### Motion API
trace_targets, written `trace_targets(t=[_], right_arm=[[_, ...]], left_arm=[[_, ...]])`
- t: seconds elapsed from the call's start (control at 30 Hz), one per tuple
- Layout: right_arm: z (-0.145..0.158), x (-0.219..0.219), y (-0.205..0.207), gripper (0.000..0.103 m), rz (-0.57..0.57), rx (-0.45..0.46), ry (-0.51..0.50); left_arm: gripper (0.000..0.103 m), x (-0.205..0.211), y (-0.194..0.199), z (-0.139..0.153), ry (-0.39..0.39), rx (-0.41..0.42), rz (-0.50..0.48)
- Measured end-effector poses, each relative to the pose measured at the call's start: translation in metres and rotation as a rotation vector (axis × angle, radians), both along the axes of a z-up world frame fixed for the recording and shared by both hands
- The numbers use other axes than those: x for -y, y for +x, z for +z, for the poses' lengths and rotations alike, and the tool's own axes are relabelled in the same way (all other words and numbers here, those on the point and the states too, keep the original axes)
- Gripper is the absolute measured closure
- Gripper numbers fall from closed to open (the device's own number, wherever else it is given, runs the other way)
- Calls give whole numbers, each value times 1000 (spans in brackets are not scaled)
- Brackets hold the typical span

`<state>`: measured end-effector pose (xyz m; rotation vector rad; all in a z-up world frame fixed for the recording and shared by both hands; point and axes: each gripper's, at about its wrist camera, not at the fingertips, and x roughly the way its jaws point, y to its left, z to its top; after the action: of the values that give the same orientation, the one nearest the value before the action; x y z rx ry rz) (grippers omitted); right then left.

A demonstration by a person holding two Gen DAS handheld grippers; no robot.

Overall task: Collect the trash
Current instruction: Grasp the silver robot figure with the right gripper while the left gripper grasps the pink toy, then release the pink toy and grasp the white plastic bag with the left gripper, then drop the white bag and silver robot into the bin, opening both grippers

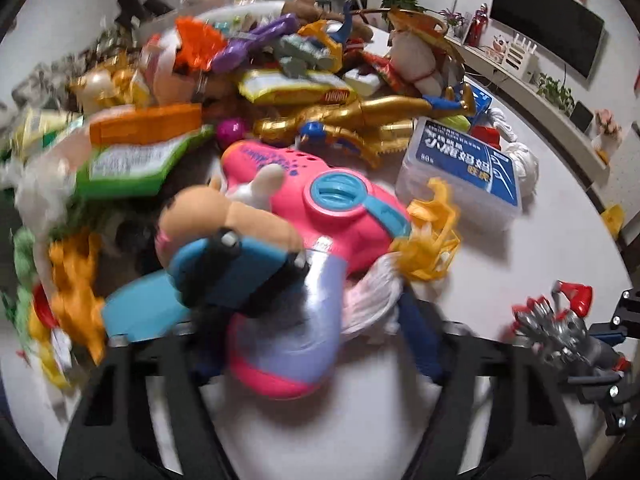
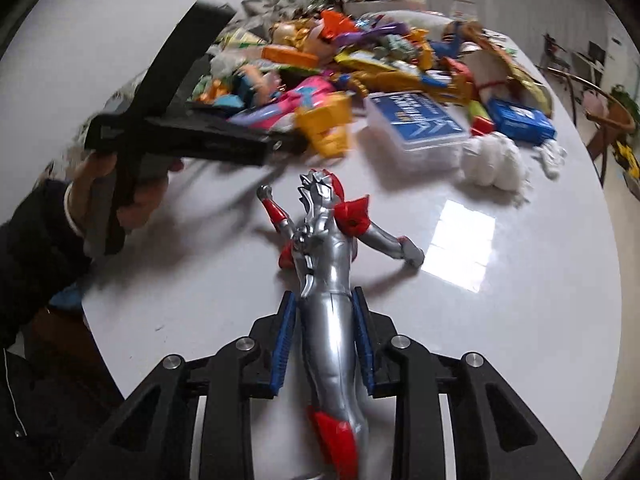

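Observation:
A heap of toys and wrappers covers the far half of the white round table. My left gripper is open around the near end of a pink toy with a lilac barrel; its blue fingers are spread wide and blurred. A small plush doll lies on that toy. My right gripper is shut on a silver and red hero figure, its blue pads pressing the waist. The figure also shows in the left wrist view. The left gripper appears in the right wrist view, held by a hand.
A clear box with a blue label sits right of the pink toy, next to white cloth rope. A yellow plastic piece lies by the toy. Green and orange packets lie at the left. A shelf and a dark screen stand behind.

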<state>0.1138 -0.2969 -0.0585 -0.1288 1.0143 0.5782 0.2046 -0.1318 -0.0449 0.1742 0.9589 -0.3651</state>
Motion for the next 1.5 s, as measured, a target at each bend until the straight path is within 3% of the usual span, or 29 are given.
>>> trace_targets(t=[0.07, 0.13, 0.3, 0.33, 0.4, 0.43, 0.5, 0.57, 0.63, 0.67, 0.73, 0.93, 1.03, 1.3, 1.5], right_arm=[[0, -4, 1, 77, 4, 14, -11], [2, -2, -2, 77, -2, 11, 18], [9, 27, -14, 77, -41, -108, 352], [9, 33, -17, 77, -59, -130, 418], [5, 41, -22, 77, -90, -186, 539], [5, 42, -24, 77, -105, -194, 568], [6, 38, -27, 77, -129, -175, 555], [10, 29, -34, 77, -124, -151, 543], [17, 21, -39, 77, -122, -117, 521], [21, 16, -43, 77, -113, -96, 505], [27, 12, -48, 77, -102, -77, 507], [42, 16, -58, 77, -119, -29, 554], [48, 17, -70, 77, -114, -17, 566], [56, 4, -113, 77, -48, -7, 585], [49, -11, -160, 77, 12, -69, 548]], left_arm=[[59, -3, -3, 3, -39, -6, -21], [60, -13, -16, 15, -83, 27, -14], [61, -50, -64, 44, -245, 67, -23], [61, -64, -79, 49, -319, 58, -25], [61, -77, -88, 49, -385, 28, -20], [61, -84, -88, 48, -442, -31, 8], [61, -96, -95, 56, -568, -62, -12], [61, -106, -101, 63, -583, -31, 4], [65, -121, -102, 66, -719, -82, 2], [65, -126, -105, 72, -751, -50, -7], [66, -126, -110, 83, -694, 22, 8], [66, -118, -158, 128, -597, 230, -75], [66, -107, -198, 144, -465, 325, -114], [66, -113, -274, 125, -282, 392, -111], [66, -116, -323, 94, -276, 272, -142]])
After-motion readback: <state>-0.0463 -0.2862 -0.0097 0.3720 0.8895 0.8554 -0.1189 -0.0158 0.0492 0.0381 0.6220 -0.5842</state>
